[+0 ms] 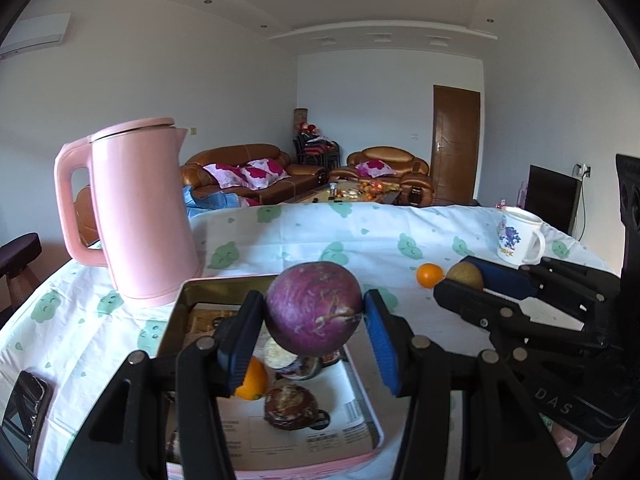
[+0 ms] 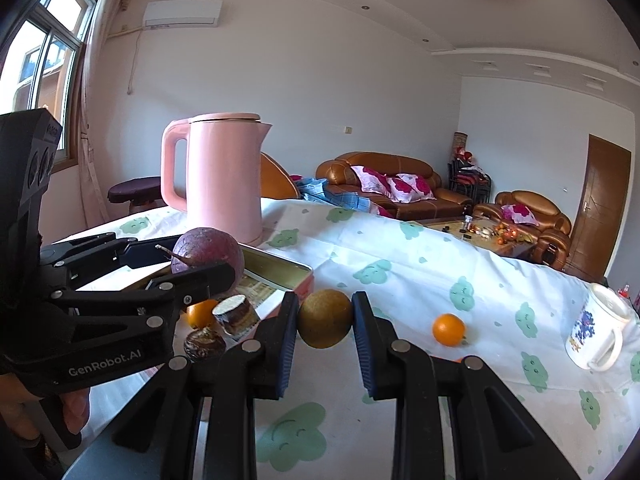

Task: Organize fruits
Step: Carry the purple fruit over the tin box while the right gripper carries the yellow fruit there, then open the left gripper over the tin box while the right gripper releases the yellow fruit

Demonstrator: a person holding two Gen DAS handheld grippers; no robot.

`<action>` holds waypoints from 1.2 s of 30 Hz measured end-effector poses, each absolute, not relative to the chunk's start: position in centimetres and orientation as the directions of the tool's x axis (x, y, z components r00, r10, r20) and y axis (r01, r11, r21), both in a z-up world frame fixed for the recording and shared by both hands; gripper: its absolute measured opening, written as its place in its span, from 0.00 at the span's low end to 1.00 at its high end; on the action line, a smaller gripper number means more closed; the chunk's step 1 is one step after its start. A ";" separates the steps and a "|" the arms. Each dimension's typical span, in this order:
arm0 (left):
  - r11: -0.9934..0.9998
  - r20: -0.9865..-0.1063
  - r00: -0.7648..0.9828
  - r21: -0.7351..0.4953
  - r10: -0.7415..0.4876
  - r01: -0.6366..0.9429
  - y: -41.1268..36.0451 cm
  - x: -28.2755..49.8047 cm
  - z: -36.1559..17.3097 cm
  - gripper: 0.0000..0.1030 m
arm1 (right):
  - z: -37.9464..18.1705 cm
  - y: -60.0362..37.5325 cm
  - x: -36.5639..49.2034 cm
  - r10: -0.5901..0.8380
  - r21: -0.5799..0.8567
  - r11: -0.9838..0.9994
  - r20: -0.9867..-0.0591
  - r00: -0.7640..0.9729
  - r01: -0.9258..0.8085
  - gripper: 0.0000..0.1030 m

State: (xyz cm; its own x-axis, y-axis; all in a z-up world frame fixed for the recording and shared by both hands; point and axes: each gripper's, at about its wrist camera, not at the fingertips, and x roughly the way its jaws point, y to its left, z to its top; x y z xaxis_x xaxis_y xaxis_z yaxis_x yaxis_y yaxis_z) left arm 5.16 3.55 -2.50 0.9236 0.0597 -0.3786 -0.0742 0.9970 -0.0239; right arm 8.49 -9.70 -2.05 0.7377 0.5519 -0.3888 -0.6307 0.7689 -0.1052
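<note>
Tin tray (image 1: 192,292): shallow rectangular metal box with a gold-toned inner wall and pink outer side, lying on the table (image 1: 360,236) just in front of the kettle; printed paper lines its floor.
Tray contents: an orange (image 1: 253,380), a dark brown, wrinkled round fruit (image 1: 290,406) and a short cut piece with a pale flat top (image 2: 234,314), all resting on the paper.
Left gripper (image 1: 314,330): blue ribbed pads pinch a purple fruit (image 1: 314,308) from both sides, holding it above the tray.
Purple fruit: round, matt, with pale streaks; the right wrist view adds a thin stem (image 2: 176,254) poking out to the left.
Right gripper (image 2: 325,320): jaws clamped on a brown-green fruit (image 2: 325,319), raised off the cloth, to the right of the tray.
Brown-green fruit: round, dull, finely speckled skin.
Loose orange (image 2: 449,329): small, glossy, alone on the cloth to the right of the held brown-green fruit.
Kettle (image 1: 140,208): tall pink plastic body with a lid, spout and loop handle, standing at the far left of the table.
Mug (image 2: 596,328): white ceramic with a blue cartoon print, at the far right of the table.
Tablecloth (image 2: 400,264): white, with green cloud-face prints.
Left wrist view only: the full tray floor, and a dark phone-like slab (image 1: 24,408) at the near left.
Right wrist view only: a window (image 2: 44,60) at the left and a person's fingers (image 2: 76,408) on the left gripper's handle.
</note>
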 end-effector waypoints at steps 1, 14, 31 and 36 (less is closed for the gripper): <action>0.997 -0.378 0.924 -0.024 0.063 -0.078 3.8 5.1 -2.5 0.52 | -2.0 -9.6 8.6 0.554 -0.106 0.766 -0.389 0.736 -0.633 0.28; 0.990 -0.386 0.916 -0.039 0.113 -0.138 7.3 4.7 -2.5 0.52 | -1.8 -6.2 8.7 0.590 -0.115 0.726 -0.402 0.700 -0.678 0.28; 0.976 -0.470 0.868 -0.052 0.162 -0.211 11.9 5.7 -3.8 0.52 | -2.4 -2.3 9.5 0.617 -0.120 0.680 -0.438 0.653 -0.723 0.28; 0.978 -0.486 0.860 -0.045 0.156 -0.203 11.8 6.1 -4.2 0.52 | -3.1 -0.9 9.9 0.614 -0.126 0.670 -0.461 0.641 -0.732 0.28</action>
